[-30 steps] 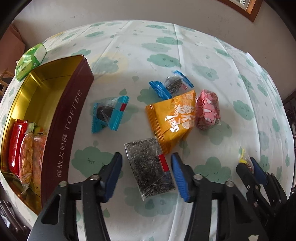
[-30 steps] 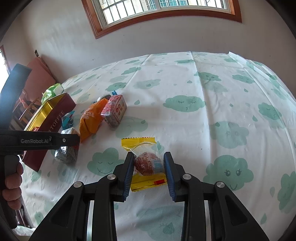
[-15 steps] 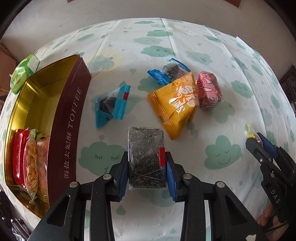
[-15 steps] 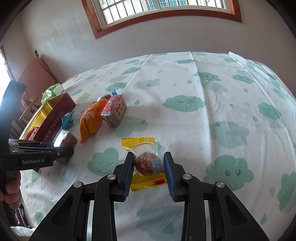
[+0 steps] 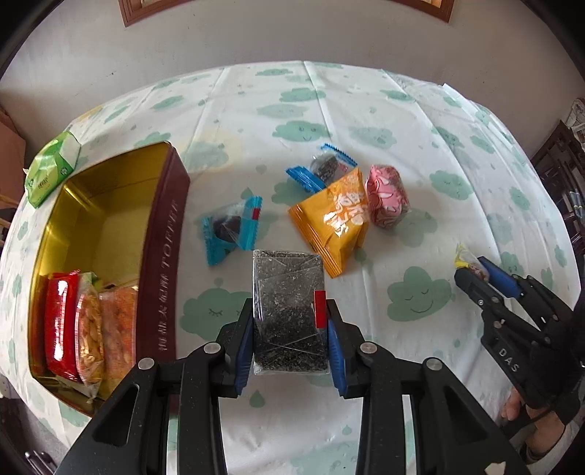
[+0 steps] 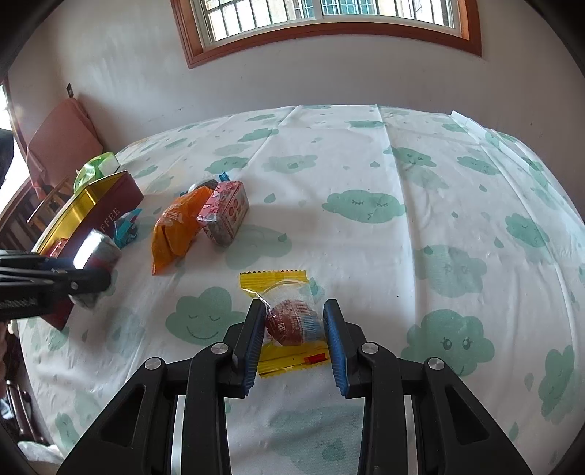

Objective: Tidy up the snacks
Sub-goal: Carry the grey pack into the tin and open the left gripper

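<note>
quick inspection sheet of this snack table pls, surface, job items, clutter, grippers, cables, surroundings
Surface: tablecloth with green cloud print, creased.
Job's things: toffee tin open, three packets stacked at its near end; sesame bar packet in the left jaws; yellow-wrapped candy between the right jaws; two blue-wrapped candies, orange packet and pink packet loose on the cloth.
Clutter: green pack beside the tin.
Grippers: left gripper shut on the sesame bar packet; right gripper shut on the candy.
Cables: nothing seen.
Surroundings: window, wall, chair.
</note>
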Motion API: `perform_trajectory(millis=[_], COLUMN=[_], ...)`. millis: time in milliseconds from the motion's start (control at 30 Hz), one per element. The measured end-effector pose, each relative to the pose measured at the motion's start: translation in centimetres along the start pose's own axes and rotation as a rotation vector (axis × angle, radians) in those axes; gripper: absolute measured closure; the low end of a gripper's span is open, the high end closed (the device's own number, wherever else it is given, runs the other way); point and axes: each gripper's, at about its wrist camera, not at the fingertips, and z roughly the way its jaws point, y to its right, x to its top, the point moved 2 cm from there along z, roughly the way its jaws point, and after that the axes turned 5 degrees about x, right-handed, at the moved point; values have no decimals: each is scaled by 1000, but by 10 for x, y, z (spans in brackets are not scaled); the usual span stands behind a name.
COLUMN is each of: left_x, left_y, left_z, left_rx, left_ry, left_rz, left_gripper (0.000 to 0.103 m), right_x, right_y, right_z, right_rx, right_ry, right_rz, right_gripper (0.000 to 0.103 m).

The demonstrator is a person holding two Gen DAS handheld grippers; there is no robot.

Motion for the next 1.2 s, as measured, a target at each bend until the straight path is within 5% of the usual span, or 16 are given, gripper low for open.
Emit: perform_trajectory(millis=[400,933,1200], left_x=[1,10,30], left_y=[-53,-167,-204], left_z=[-23,-5,11], left_rx=[41,182,180], left_ry=[59,62,52], left_rz=[-49,-122,-57], left_gripper=[72,72,72], right_x=[-1,3,1], right_y=[-17,-19,-21], right_z=[6,9,9], right_rx=[-114,-169,-206], right_ry=[-23,-40,-11], right_rz=[-93,-43,-13], right_gripper=[69,69,69])
